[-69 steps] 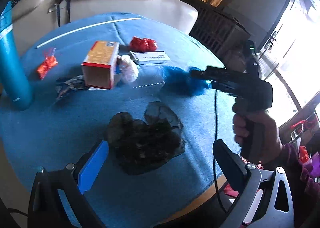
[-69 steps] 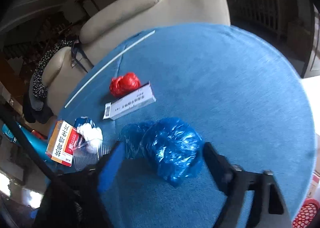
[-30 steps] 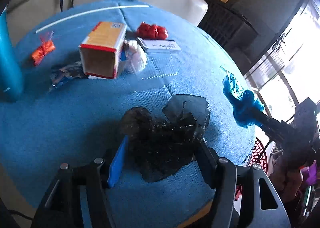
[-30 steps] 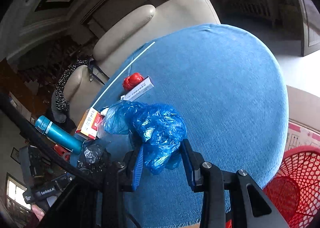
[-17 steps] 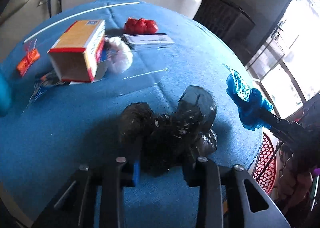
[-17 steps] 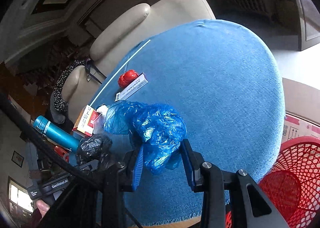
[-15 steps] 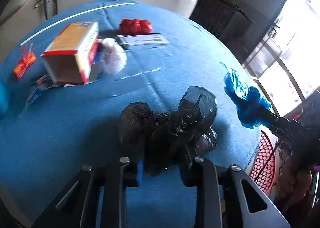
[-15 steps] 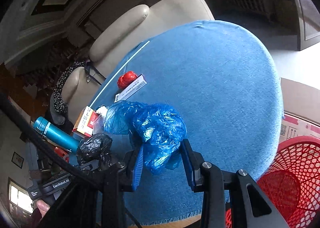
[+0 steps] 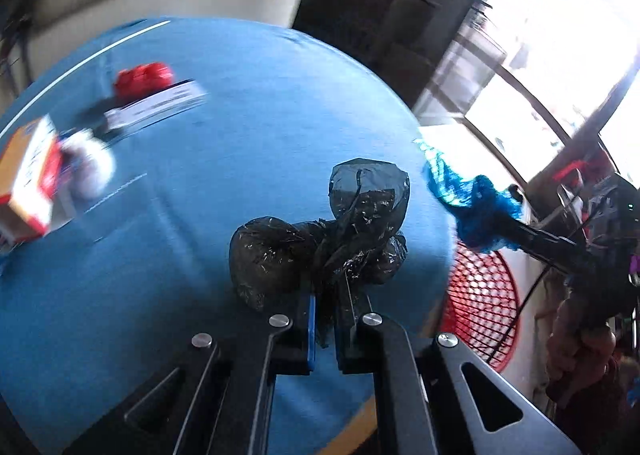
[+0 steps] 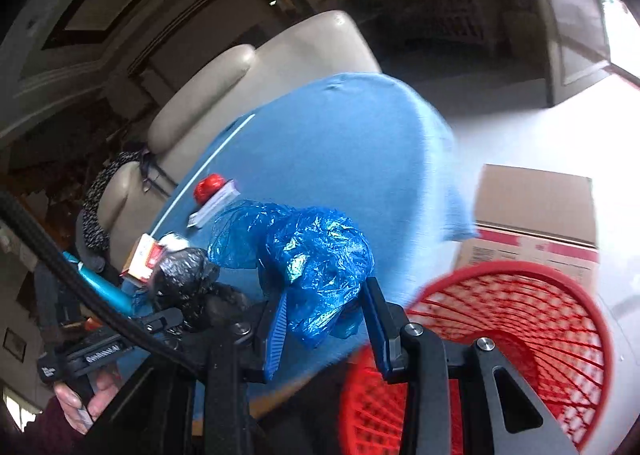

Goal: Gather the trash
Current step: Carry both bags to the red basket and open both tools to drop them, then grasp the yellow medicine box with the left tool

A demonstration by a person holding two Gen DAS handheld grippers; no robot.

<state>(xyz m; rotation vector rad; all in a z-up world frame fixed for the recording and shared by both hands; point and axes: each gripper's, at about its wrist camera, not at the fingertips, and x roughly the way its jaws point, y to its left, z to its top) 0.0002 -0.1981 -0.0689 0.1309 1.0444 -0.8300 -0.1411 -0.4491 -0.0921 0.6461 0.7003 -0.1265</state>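
Moved since earlier frames: black plastic bag, formerly flat on the blue tablecloth, now bunched and lifted clear of it; blue plastic bag, formerly lying on the cloth, now carried out past the table's edge.

Left gripper: jaws have just been closing and stand pinched on the neck of the black plastic bag, whose lobes bulge ahead of and to either side of the fingertips.

Right gripper: clamped on the blue plastic bag, the crumpled bulk rising above and between the fingers, a loose flap trailing to the left.

Red mesh basket: on the floor just beside the table's edge, below and right of the right gripper, mouth open upward. Cardboard box behind it.

Open room: right half of the cloth bare to its rim.

Remaining on cloth, far left: red crumpled wrapper, flat white carton, orange-and-red box, white wad.

Writing: lettering on the left gripper's handle too small to read; carton print blurred.
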